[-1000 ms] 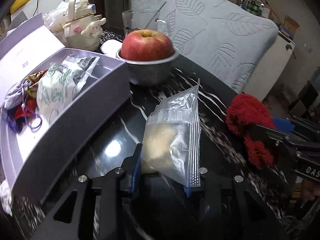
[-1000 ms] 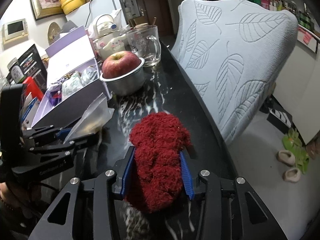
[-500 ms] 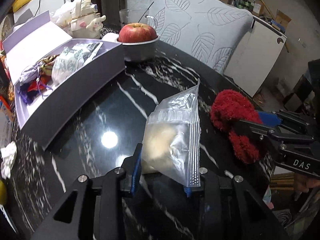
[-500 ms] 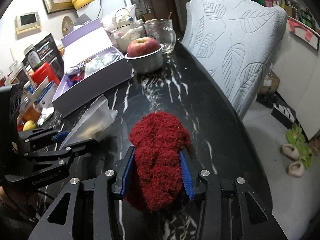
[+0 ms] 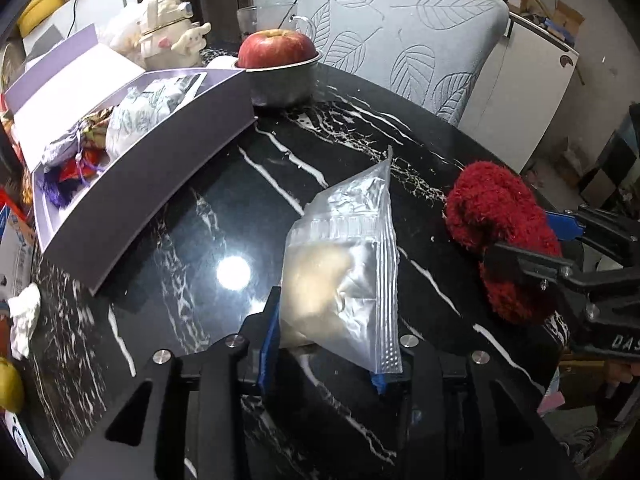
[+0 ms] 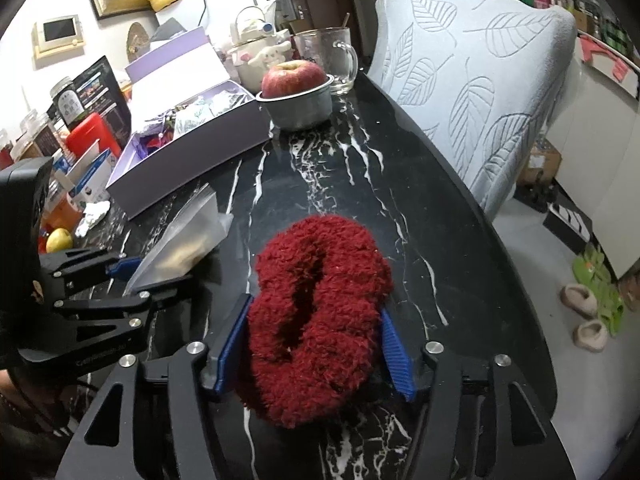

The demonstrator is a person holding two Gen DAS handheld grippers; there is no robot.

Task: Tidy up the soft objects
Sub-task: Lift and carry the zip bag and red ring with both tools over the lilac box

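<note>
My left gripper [image 5: 326, 340] is shut on a clear zip bag [image 5: 344, 276] with a pale soft lump inside, held over the black marble table [image 5: 224, 200]. My right gripper [image 6: 312, 344] is shut on a fuzzy dark red sock [image 6: 316, 312], which also shows in the left wrist view [image 5: 496, 224]. The bag also shows in the right wrist view [image 6: 188, 240] at the left. An open purple box [image 5: 132, 168] at the far left holds several soft pouches [image 5: 136, 116].
A metal bowl [image 5: 284, 80] with a red apple [image 5: 276, 48] stands behind the box. A glass mug [image 6: 332, 56] and a white character teapot [image 6: 256, 56] are further back. A chair with a leaf-pattern cover [image 6: 480, 80] lines the table's right edge. A crumpled tissue [image 5: 24, 316] lies at the left.
Both grippers have pulled back from the box and bowl, still holding the bag and the sock. The red sock now looks spread wider between the right fingers.
</note>
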